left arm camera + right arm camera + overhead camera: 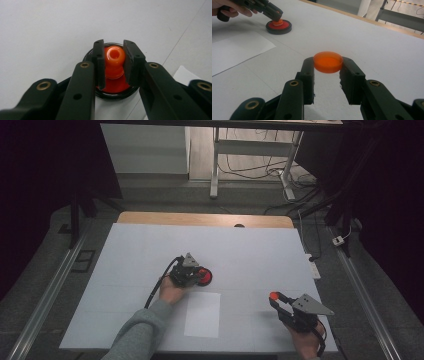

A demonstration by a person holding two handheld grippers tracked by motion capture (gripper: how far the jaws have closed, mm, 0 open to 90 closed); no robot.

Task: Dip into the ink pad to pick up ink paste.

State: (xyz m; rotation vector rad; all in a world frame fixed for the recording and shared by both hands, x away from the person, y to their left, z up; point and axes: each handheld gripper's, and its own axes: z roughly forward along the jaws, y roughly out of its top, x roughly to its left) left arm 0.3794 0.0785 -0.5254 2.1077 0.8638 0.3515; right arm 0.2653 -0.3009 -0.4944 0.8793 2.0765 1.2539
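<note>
A round black-rimmed base (206, 278) with a red inside lies near the middle of the white table (150, 245). An orange knob (114, 56) with a hole in its top stands up from this base (113, 95). My left gripper (114, 50) is shut on the knob, one pad on each side. In the high view the left gripper (198, 274) reaches the base from the left. Near the table's front right, my right gripper (275, 299) is shut on a small orange cap (273, 295). The cap (328, 61) sits level between the fingertips of the right gripper (328, 65), just above the table.
A white sheet of paper (202, 314) lies flat between the two hands, near the front edge. A wooden strip (205, 219) runs along the table's far edge. Beyond it stand a white frame (250, 150) and loose cables on the floor.
</note>
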